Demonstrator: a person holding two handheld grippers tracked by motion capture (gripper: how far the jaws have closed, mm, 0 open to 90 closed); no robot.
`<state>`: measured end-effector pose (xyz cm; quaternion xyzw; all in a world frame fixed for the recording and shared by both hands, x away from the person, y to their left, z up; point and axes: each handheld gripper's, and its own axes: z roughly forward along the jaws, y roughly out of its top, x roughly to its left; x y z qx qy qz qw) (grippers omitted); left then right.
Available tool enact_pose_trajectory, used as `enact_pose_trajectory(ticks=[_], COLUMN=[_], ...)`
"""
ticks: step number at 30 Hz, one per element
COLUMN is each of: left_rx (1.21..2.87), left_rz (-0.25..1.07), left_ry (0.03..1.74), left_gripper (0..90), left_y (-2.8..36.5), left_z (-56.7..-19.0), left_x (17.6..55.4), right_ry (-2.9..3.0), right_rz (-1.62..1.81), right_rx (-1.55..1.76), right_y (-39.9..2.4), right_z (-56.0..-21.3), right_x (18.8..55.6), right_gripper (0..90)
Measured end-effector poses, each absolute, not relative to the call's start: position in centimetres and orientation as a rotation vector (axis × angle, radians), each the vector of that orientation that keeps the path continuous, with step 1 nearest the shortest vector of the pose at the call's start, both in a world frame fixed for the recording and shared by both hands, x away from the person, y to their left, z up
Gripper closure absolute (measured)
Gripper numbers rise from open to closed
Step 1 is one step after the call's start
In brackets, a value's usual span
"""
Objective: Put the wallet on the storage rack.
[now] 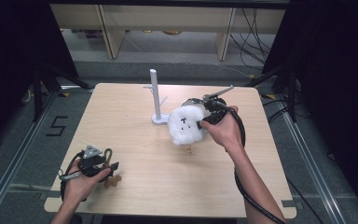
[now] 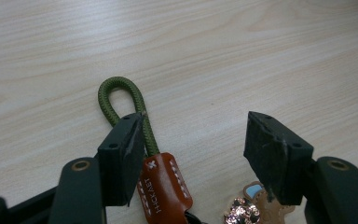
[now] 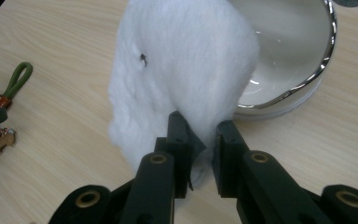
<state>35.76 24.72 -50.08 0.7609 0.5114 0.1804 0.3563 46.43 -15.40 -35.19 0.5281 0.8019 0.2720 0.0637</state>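
Observation:
A white fluffy plush [image 1: 185, 125] with small black face marks hangs near the table's middle, beside a white peg stand [image 1: 154, 95]. My right gripper [image 1: 202, 121] is shut on the plush's edge. In the right gripper view the plush [image 3: 177, 70] rises in front of the pinching right gripper [image 3: 205, 135]. At the front left, my left gripper [image 1: 103, 164] rests over a keychain [image 1: 108, 153]. In the left gripper view the left gripper [image 2: 196, 140] stands open. The keychain's green cord loop [image 2: 121, 98] and brown leather tag [image 2: 163, 186] lie along the left jaw's inner side.
A shiny metal bowl [image 3: 298, 56] sits right behind the plush, and its rim [image 1: 191, 100] shows from above. A small brown charm [image 1: 189, 150] lies on the wooden table [image 1: 135, 196] under the plush. Another charm [image 2: 242, 212] lies between the left jaws.

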Motion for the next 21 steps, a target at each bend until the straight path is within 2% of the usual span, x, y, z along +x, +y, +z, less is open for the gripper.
enact_pose_trajectory(ticks=[21], left_rx=[1.958], left_rz=[0.467], left_ry=[1.332], left_gripper=[36.9], left_y=[24.8], left_z=[-50.0], left_x=[35.6], right_ry=[2.378], right_rz=[0.853], right_rx=[1.570], right_y=[-16.4], right_z=[-33.0], right_x=[47.3], right_gripper=[80.2])
